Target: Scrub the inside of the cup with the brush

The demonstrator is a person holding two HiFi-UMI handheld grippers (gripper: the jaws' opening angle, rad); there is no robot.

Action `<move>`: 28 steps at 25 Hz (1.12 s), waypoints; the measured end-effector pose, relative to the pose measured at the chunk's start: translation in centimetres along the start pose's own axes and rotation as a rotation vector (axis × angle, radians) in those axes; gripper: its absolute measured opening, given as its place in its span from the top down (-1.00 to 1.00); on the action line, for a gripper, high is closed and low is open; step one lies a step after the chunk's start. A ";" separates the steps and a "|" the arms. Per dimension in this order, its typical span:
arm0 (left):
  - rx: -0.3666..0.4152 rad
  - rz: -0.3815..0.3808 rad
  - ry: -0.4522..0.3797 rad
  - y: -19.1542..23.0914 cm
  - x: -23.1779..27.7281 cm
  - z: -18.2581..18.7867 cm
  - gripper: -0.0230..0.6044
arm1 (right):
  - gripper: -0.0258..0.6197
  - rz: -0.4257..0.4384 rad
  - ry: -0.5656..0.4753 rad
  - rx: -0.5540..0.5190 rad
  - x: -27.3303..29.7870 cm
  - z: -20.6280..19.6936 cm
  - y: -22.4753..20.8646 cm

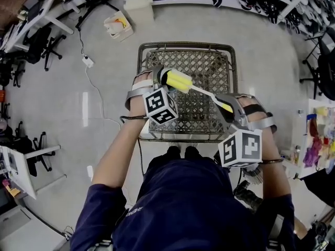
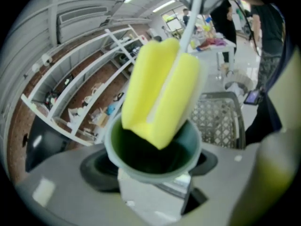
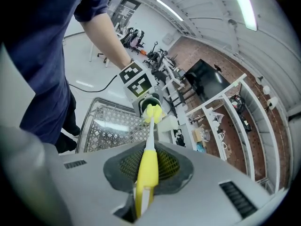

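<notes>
left tongs (image 2: pixel 153 188) clamp green cup (image 2: pixel 156 175) | right tongs (image 3: pixel 143 197) clamp sponge brush (image 3: pixel 148 166) | sponge tip at cup mouth, handle trailing right

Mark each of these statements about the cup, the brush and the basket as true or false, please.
1. The left gripper holds the green cup. True.
2. The right gripper holds the brush by its yellow handle. True.
3. The sponge head is blue. False: it is yellow.
4. The green cup stands in the wire basket. False: the left gripper holds it up above the basket.
</notes>
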State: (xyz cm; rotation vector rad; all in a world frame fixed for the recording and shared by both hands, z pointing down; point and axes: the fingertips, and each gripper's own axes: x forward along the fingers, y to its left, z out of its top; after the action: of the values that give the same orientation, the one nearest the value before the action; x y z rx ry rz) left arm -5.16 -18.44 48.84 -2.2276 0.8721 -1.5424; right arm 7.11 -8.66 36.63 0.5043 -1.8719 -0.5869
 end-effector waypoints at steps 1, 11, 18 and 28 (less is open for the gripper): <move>-0.033 -0.011 -0.005 0.0 0.0 -0.2 -0.31 | 0.83 -0.010 -0.008 0.015 -0.2 -0.1 -0.1; -0.294 -0.095 -0.120 -0.5 -1.5 0.5 -0.31 | 0.83 -0.184 -0.097 0.219 -2.0 -2.3 -3.3; -0.385 -0.169 -0.250 -1.3 -3.1 2.6 -0.31 | 0.83 -0.249 -0.241 0.441 -0.7 -3.8 -5.0; -0.407 -0.202 -0.345 -2.0 -5.1 5.0 -0.31 | 0.83 -0.229 -0.373 0.696 0.3 -4.8 -6.0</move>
State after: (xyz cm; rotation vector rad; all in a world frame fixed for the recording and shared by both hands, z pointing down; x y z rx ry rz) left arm -1.18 -14.21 44.25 -2.8368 0.9407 -1.0684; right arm 11.93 -14.31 34.74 1.1342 -2.3868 -0.1564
